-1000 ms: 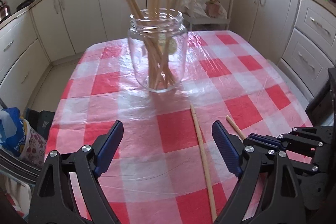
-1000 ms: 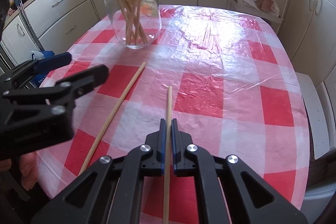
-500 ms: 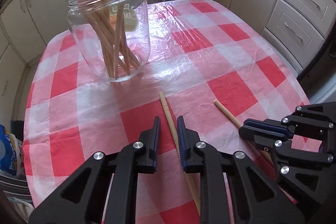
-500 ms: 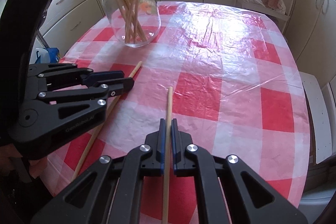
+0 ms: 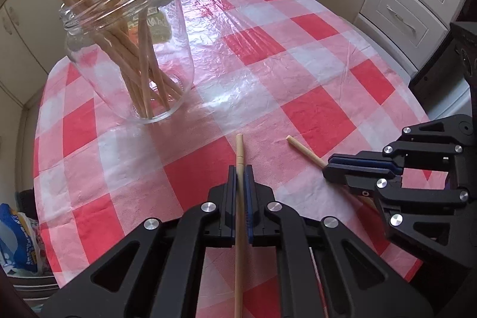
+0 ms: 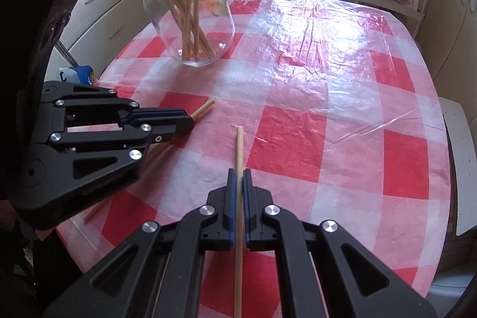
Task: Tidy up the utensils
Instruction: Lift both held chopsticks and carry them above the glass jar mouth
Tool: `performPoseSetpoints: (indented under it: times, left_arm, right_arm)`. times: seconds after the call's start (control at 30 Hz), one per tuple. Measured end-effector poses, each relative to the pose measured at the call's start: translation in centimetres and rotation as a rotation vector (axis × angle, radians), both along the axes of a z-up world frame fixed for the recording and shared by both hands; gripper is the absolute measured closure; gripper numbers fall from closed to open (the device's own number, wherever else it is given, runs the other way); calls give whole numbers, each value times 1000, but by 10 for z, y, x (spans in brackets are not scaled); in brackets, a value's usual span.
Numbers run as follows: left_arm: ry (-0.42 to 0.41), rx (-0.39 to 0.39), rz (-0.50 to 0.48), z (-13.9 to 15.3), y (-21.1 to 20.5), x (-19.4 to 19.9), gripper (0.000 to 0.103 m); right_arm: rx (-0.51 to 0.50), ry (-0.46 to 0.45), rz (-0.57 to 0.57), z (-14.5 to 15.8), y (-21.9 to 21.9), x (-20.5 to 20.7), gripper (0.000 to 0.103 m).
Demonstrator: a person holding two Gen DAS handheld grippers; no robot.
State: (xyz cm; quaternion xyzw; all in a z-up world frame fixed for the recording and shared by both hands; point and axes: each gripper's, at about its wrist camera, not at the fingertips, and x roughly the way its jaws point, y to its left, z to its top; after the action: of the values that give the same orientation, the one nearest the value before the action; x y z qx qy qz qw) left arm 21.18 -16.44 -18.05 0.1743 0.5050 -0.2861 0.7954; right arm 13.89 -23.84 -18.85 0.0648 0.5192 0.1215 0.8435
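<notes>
Nearest the lens in the left wrist view, the left hand-held gripper [image 5: 240, 169] is clamped on a pale wooden chopstick [image 5: 239, 216], its blue-padded fingers pressed against the stick's sides. The stick's near end runs out of the bottom of the frame, so its full length cannot be judged; its far tip projects a little beyond the fingertips, over the red-and-white checked plastic cloth [image 5: 313, 55] that covers the counter. Whether the stick rests on the cloth or is raised off it cannot be told.

In the right wrist view, the right hand-held gripper [image 6: 237, 173] is likewise closed on a second pale wooden chopstick [image 6: 238, 216], whose near end is also cut off at the bottom edge. The two tools sit side by side, each appearing in profile at the edge of the other's view. From the side, the body of each tool hides most of the stick it holds, leaving only the far tip and a short stretch below the body in sight.

Farther off, a clear glass jar [image 5: 128, 49] stands upright on the cloth, well apart from both tools, holding a bundle of similar wooden chopsticks [image 5: 140, 61] that lean against its rim. Their upper ends are cropped by the frame, and overlap inside the glass prevents a count.
</notes>
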Motion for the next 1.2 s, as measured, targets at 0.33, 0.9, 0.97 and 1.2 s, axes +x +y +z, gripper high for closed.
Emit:
performPoseSetpoints:
  times: [0.33, 0.9, 0.97, 1.2]
  left_arm:
    - [-88, 55, -45, 6, -4, -10, 98]
    - [-815, -688, 365, 179, 82, 14, 98]
    - [-853, -712, 406, 184, 78, 24, 98]
    - [-932, -718, 460, 184, 58, 47, 98]
  right_arm:
    - [-51, -32, 41, 0, 9, -2, 98]
    - [192, -78, -121, -9, -23, -2, 98]
    - [226, -84, -130, -9, -26, -1, 98]
    - [257, -91, -136, -11, -29, 1, 98]
